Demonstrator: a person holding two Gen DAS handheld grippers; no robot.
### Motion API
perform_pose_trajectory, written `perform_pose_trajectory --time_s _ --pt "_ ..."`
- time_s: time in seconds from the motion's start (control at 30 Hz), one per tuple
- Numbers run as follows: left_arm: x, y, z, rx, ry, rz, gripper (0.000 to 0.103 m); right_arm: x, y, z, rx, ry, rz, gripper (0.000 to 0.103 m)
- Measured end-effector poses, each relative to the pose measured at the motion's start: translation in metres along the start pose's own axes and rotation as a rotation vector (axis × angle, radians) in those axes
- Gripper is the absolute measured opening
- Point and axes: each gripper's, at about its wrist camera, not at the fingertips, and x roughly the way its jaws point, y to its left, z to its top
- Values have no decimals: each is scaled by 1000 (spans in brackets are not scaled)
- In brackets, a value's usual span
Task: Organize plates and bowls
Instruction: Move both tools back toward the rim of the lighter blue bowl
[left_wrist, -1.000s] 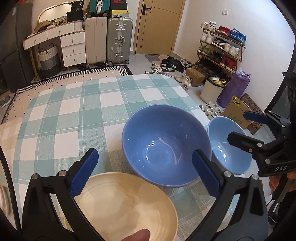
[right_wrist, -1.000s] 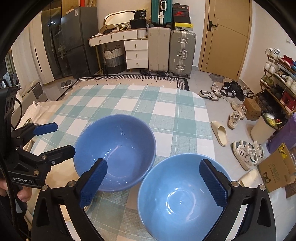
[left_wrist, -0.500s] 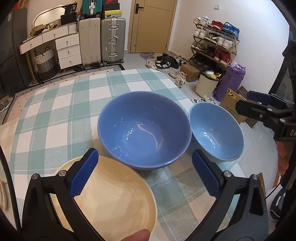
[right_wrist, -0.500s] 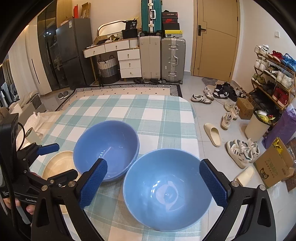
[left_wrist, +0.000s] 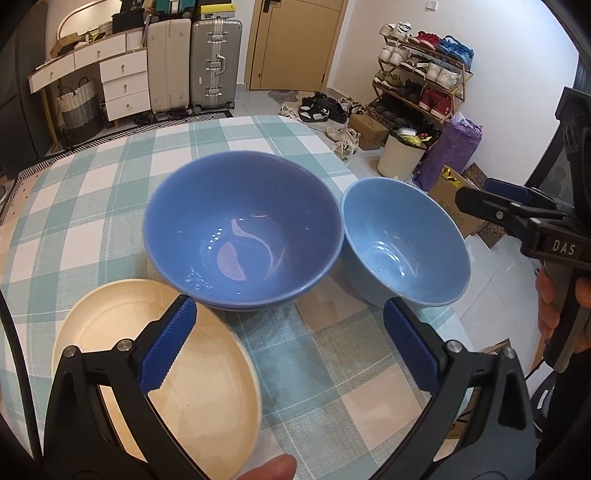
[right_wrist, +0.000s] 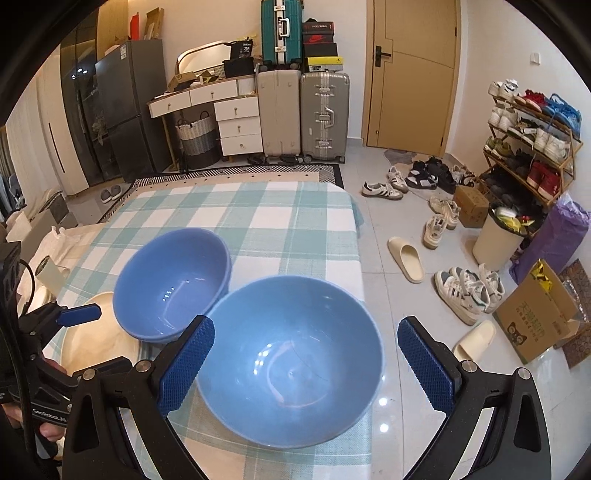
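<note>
Blue bowls (left_wrist: 242, 225) and (right_wrist: 291, 360) sit untouched; both tongs, left (left_wrist: 284, 345) and right (right_wrist: 304, 363), gape empty. Likely next: right tongs pinch the near bowl's rim for stacking.

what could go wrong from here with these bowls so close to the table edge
1. The light blue bowl sits right at the tablecloth's corner, with floor just beyond; a nudge from the open right claw could tip it off.
2. It stands almost against the darker blue bowl, so lifting either may knock the other.
3. The cream plate lies under the open left claw near the front edge; a careless descent could push it off.
</note>
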Motion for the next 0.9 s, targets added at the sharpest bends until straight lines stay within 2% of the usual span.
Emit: perform_pose_trajectory --time_s 0.27,0.33,0.53,0.9 --pt "19 -15 -4 -10 30 -47 100 6 -27 -14 49 17 -17 101" --pt "22 -18 -3 -10 25 -37 99 7 -34 -17 59 21 -21 101" --pt "24 -24 -3 -18 29 -97 96 8 -48 -25 82 33 -31 101" --pt "30 -39 -2 -15 31 -127 93 14 -55 -32 94 46 -26 101"
